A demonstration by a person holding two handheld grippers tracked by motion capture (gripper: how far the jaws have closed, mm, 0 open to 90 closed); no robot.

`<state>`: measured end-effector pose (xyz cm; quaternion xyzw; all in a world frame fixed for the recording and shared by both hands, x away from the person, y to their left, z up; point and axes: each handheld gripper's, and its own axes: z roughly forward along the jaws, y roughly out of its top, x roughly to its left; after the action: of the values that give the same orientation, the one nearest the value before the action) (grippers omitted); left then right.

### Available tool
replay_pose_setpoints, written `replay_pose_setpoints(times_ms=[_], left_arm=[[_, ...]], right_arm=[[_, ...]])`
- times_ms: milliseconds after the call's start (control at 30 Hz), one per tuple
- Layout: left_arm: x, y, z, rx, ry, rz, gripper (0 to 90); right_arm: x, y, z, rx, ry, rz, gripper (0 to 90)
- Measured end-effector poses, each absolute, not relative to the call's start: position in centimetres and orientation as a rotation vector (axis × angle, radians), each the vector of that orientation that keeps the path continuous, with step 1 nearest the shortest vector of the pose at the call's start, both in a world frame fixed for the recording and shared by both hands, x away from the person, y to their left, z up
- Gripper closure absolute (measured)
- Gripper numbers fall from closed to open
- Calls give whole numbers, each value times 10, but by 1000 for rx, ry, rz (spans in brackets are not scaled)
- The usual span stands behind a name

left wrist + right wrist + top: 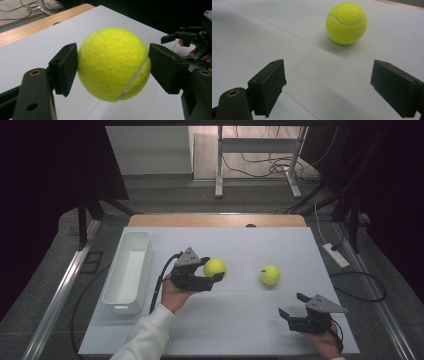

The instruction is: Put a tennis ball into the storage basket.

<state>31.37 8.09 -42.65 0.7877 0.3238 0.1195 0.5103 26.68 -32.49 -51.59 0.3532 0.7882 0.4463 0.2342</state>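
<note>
White bin (129, 270), a long plastic one, sits at the table's (240, 330) left edge, open side up. Just right of it the left gripper (215, 270) has its jaws clamped on a yellow tennis ball (215, 267); the left gripper view shows both pads pressed to the ball's sides (113, 63), with the ball off the white surface. A second tennis ball (270, 274) rests on the table further right, well apart from both grippers. Nearest the right edge, the right gripper (293, 305) has its jaws spread wide with nothing between them, pointing toward that loose ball (346, 23)
</note>
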Motion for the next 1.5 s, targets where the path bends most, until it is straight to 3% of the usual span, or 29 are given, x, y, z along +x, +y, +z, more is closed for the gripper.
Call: replay_pose_setpoints(times_ms=[1500], left_arm=[[322,135,-408,1818,884,391,271]], right_arm=[[267,-324,-516,966,2162,1226,123]])
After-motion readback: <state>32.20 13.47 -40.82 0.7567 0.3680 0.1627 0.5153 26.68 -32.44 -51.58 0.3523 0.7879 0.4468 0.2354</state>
